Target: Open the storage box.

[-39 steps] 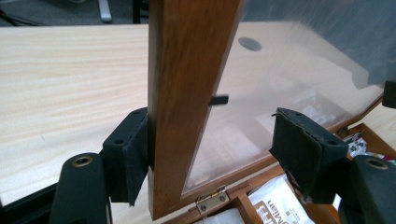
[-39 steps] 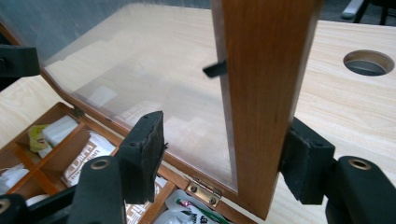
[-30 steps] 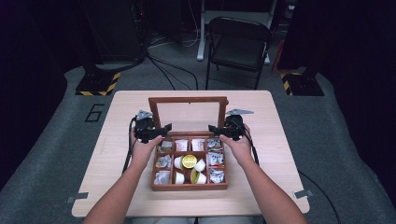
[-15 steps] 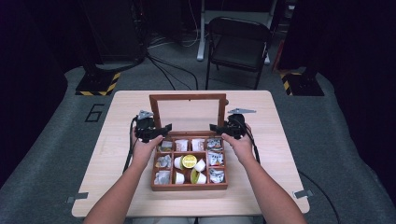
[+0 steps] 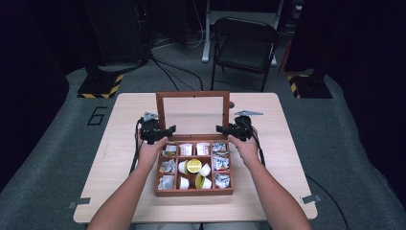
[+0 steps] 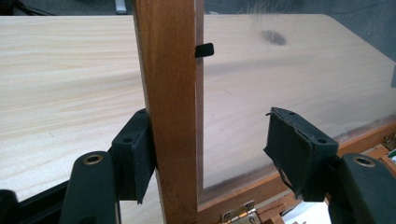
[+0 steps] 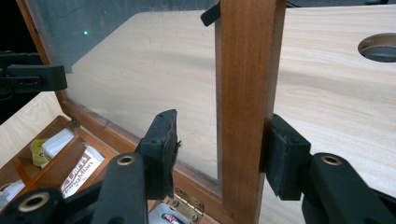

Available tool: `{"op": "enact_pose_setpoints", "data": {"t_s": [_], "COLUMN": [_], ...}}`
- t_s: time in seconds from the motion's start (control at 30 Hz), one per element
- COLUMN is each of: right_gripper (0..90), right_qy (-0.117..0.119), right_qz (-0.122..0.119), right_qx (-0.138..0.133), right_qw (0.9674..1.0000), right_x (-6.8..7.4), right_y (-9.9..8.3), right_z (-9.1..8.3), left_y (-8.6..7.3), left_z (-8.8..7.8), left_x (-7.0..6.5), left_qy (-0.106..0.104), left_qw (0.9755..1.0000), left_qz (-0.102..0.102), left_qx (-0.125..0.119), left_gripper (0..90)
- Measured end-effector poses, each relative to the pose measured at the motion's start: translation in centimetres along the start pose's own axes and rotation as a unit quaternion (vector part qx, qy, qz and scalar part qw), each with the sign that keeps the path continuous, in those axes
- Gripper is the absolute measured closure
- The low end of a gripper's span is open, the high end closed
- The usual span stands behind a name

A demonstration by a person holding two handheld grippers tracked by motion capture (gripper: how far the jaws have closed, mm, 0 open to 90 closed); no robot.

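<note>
Claws (image 5: 168, 130) (image 5: 221, 128) straddle lid (image 5: 192, 94) side rails.

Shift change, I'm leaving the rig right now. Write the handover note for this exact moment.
Left gripper: open, straddling the lid's left side rail. One pad touches the rail's outer edge and the other stands clear in front of the glass. The jaws have just been closing.
Right gripper: open, straddling the right rail. One pad is on the outer edge, the other short of the wood.
Things: the wooden box sits mid-table, with packets and small cups in its compartments.
Done: the lid stands upright and both grippers are placed.
Left: probably clamp both rails, then swing the lid. Which way it should go is not clear.
</note>
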State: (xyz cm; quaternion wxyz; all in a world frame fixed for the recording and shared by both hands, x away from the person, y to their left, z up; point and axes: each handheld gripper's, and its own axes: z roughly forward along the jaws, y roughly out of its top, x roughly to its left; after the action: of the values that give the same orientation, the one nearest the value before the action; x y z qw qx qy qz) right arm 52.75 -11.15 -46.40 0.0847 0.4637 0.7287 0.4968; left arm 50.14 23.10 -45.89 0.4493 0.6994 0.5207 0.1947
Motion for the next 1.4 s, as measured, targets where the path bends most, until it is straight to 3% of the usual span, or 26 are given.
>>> {"op": "enact_pose_setpoints", "data": {"t_s": [0.23,0.6,1.1,1.4], "right_gripper": [51.8,52.9,52.7,52.6], "right_qy": [-0.005,0.003,0.012,0.010], "right_qz": [0.012,0.034,0.056,0.057], "right_qx": [0.001,0.016,0.011,0.014], "right_qw": [0.9999,0.9993,0.9983,0.9982], "right_x": [-0.2,-1.0,-1.8,-1.8], "right_y": [-0.1,0.2,-0.1,0.0], "right_z": [0.4,1.0,1.6,1.6], "left_y": [0.3,0.5,0.3,0.3], "left_z": [0.7,1.4,2.1,2.1], "left_x": [0.2,0.9,1.3,1.4], "left_qy": [0.007,-0.005,-0.009,-0.010], "left_qw": [0.9999,0.9994,0.9986,0.9984], "left_qz": [-0.005,-0.016,-0.037,-0.038], "left_qx": [0.013,0.032,0.036,0.040], "left_gripper": [34.7,34.4,33.6,33.8]}}
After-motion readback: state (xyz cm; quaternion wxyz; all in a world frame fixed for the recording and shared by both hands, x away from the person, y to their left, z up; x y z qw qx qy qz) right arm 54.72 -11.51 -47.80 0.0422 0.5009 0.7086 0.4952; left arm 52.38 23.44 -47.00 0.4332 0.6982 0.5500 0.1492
